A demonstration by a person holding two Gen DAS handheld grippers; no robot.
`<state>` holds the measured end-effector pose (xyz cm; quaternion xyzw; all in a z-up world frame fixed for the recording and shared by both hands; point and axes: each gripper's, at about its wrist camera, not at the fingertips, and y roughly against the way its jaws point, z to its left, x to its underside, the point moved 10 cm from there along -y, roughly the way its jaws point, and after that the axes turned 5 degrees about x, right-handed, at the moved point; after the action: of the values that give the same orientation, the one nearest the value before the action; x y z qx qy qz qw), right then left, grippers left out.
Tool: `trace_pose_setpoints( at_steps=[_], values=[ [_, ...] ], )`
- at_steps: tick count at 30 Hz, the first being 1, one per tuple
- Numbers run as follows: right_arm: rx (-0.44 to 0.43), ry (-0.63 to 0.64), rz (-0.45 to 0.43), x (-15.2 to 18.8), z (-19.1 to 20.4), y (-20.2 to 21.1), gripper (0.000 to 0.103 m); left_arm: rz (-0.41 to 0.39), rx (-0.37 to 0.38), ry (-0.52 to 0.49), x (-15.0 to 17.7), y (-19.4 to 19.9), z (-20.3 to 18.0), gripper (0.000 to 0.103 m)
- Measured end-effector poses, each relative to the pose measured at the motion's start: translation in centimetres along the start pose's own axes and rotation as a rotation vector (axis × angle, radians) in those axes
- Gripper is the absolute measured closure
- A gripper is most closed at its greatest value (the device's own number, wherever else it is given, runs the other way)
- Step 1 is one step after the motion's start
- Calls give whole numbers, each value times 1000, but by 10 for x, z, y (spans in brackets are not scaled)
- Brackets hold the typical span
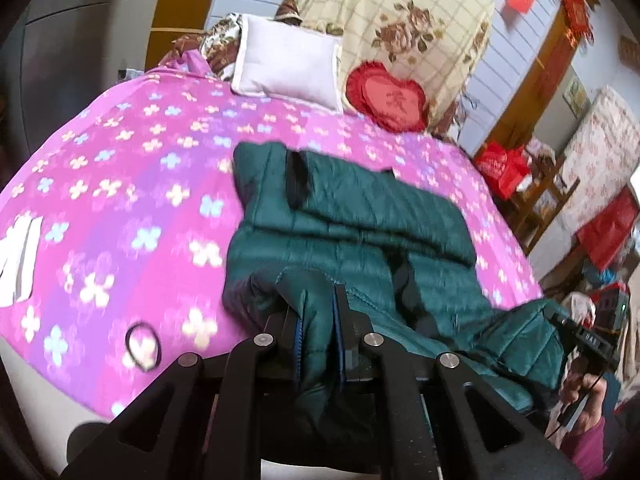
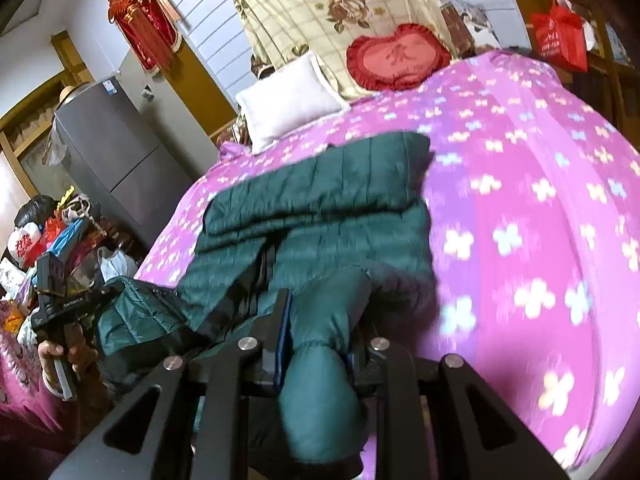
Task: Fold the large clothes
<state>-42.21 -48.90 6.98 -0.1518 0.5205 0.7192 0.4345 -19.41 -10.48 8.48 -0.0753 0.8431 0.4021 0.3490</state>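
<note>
- Bed [image 1: 120, 184], pink-purple flowered cover, fills both views; white pillow [image 1: 288, 68] and red heart cushion [image 1: 386, 98] at the far end against a rose-print quilt [image 1: 400, 20].
- Green quilted jacket [image 1: 352, 216] lies mid-bed, far part flat and partly folded, near edge drawn up toward both cameras.
- Left gripper [image 1: 320, 312]: fingers clenched on a fold of the jacket's near hem; fabric bunches between them.
- Right gripper [image 2: 320, 320]: fingers clamped on a thick puffed roll of the same jacket; the roll bulges out past them. Its handle and the holding hand [image 1: 580, 396] show at the left view's right edge.
- Small dark hair tie [image 1: 143, 346] on the cover near the left gripper, apart from the jacket.
- Risks, as judged: slick padded fabric may creep out of the right pinch, which holds a bulky wad, not a flat edge. Uneven lift of the two sides would skew the fold line. The already-folded far part could drag or unfold if the near edge is pulled instead of carried over.
</note>
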Motion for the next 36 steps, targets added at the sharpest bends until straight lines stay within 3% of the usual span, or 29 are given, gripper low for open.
trace_pose_setpoints(
  at_steps=[10,18,22,30,34,36],
  values=[
    [60,-13,-53,-80,-10,-36,82,-93,-26,46,-81,-43,9,103],
    [135,-65,-64,-151,-33,-100,82,-109,-101,100,-134,-103,40,103],
    [156,-108,-61,-182,-45,-142,82,-77,-131,138,-144,-136,62,103],
    [257,-106,9,-194,-64,-223,83,-27,-153,178,-146,-190,91,103],
    [284,-150,37,-187,-81,-249,82,-23,-84,248,-153,-201,97,103],
    [261,-209,48,-187,-88,-258,76,-16,-50,278,-157,-198,98,99]
  ],
)
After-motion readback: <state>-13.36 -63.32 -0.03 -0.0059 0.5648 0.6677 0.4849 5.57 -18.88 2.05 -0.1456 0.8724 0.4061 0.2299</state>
